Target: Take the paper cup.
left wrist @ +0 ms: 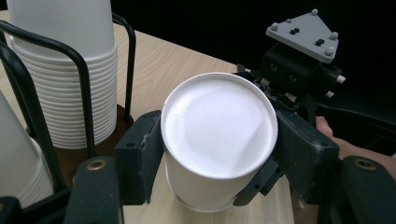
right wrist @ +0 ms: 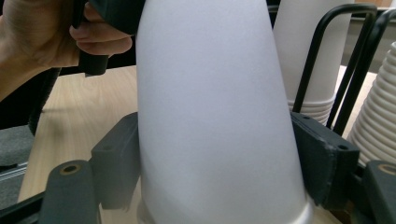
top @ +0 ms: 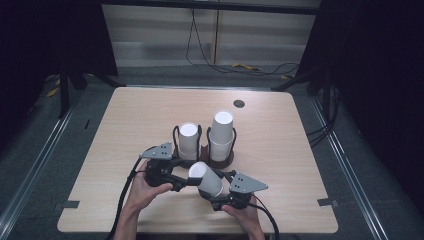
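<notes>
High view: white paper cup (top: 207,178) tilted between grippers, closed end toward left gripper (top: 176,182), rim toward right gripper (top: 218,196). Left jaws clamp closed end; right jaws press rim end. Long axis runs gripper-to-gripper, above light wooden table (top: 125,125).

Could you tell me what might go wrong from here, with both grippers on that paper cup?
1. The left gripper and right gripper both clamp the thin white paper cup; squeezing or pulling unevenly could crush or tear it.
2. More than one nested cup may be held; they might not separate cleanly.
3. The cup holder with its stacks stands close behind; a jerk could knock it.
</notes>
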A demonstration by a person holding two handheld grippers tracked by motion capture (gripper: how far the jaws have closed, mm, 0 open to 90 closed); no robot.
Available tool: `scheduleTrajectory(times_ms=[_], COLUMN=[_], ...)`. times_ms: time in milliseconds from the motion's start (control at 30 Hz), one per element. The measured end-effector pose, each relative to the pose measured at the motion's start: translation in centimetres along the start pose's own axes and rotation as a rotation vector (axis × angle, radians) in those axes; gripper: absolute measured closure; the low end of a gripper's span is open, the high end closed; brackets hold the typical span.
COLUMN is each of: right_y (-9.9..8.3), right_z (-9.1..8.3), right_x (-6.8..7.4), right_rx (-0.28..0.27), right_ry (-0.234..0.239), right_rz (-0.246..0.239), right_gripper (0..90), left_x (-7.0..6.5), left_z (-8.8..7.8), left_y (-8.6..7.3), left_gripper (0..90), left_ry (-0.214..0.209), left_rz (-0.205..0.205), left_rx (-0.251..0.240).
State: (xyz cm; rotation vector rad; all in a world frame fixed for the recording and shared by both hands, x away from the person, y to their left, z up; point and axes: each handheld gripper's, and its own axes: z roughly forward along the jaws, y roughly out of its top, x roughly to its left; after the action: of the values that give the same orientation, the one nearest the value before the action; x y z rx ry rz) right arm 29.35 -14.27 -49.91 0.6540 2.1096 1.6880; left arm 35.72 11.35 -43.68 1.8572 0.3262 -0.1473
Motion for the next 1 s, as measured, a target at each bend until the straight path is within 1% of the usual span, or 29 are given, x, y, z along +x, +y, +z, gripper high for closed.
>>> scheduleTrajectory(times_ms=[100,167,233,267,333,367,467,533,633,667,700,800,833,867,900,1000], right_y=[0.0,0.1,0.2,0.2,0.2,0.2,0.2,0.2,0.3,0.3,0.3,0.3,0.4,0.5,0.6,1.0], right_z=[0.0,-0.2,-0.2,-0.3,-0.4,-0.4,-0.4,-0.5,-0.6,-0.6,-0.7,-0.8,-0.8,-0.8,-0.8,-0.8], right_x=[-0.1,-0.1,-0.1,-0.1,-0.1,-0.1,-0.3,-0.4,-0.4,-0.5,-0.6,-0.7,-0.7,-0.7,-0.7,-0.6], right_rx=[0.01,0.012,0.015,0.019,0.035,0.041,0.054,0.062,0.081,0.09,0.099,0.121,0.128,0.137,0.149,0.187], right_ry=[0.007,0.013,0.019,0.019,0.016,0.013,0.018,0.023,0.026,0.024,0.021,0.025,0.024,0.023,0.017,0.012], right_rz=[-0.002,0.0,-0.001,-0.003,-0.002,-0.002,-0.003,-0.001,0.003,0.002,0.005,0.005,0.002,-0.006,-0.024,-0.048], right_gripper=[25.0,25.4,25.6,25.6,25.7,25.8,25.9,26.0,26.1,26.1,26.1,26.2,26.1,26.1,26.1,26.1], left_x=[-0.2,-0.2,-0.1,0.0,-0.1,0.0,0.0,0.0,0.0,0.0,-0.1,0.0,0.0,-0.1,0.0,0.1], left_z=[0.0,0.2,0.2,0.3,0.3,0.2,0.2,0.1,0.1,0.1,0.1,0.1,0.0,0.1,0.2,0.2], left_y=[0.0,-0.2,-0.3,-0.5,-0.7,-0.8,-1.0,-1.0,-1.2,-1.2,-1.2,-1.3,-1.4,-1.4,-1.4,-1.5], left_gripper=[35.4,34.9,29.8,29.0,28.2,27.1,24.0,22.9,20.5,20.5,20.9,20.4,20.2,20.2,20.2,20.1], left_ry=[0.004,0.003,0.013,0.006,0.012,0.012,0.013,0.024,0.035,0.043,0.059,0.049,0.055,0.055,0.056,0.056], left_rz=[0.016,0.005,0.012,0.006,0.006,0.014,0.016,0.024,0.024,0.032,0.038,0.043,0.047,0.045,0.043,0.041], left_rx=[-0.003,-0.014,-0.01,-0.016,-0.028,-0.021,-0.022,-0.018,-0.016,-0.006,0.002,0.0,0.012,0.025,0.029,0.047])
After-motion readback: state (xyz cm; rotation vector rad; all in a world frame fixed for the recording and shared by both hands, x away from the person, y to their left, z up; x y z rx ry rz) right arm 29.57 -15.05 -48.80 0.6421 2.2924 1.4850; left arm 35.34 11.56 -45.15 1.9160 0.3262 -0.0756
